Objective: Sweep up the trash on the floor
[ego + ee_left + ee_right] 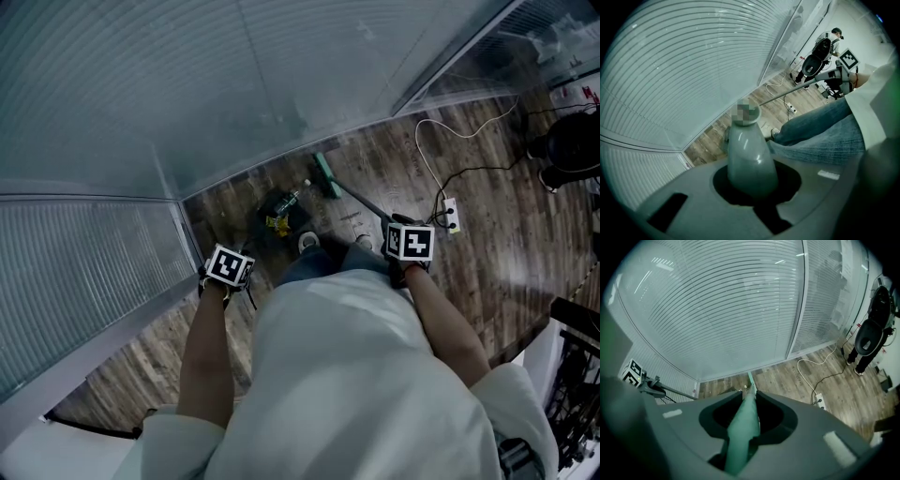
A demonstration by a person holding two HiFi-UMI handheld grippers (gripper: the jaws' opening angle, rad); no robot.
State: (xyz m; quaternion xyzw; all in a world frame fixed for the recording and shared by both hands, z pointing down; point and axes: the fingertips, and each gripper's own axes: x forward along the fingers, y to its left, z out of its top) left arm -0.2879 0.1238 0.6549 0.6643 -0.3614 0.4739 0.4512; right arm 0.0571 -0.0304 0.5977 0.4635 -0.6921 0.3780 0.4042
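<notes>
Left gripper (228, 268) closed on grey dustpan handle (749, 157); right gripper (410, 243) closed on green broom handle (742, 427). Dustpan (268, 212) on floor, yellow trash (277, 225) inside; broom head (325, 175) just beside

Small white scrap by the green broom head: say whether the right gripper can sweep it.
Probably yes: the right gripper holds the green broom handle, its head lies beside the scrap, nothing between.
</notes>
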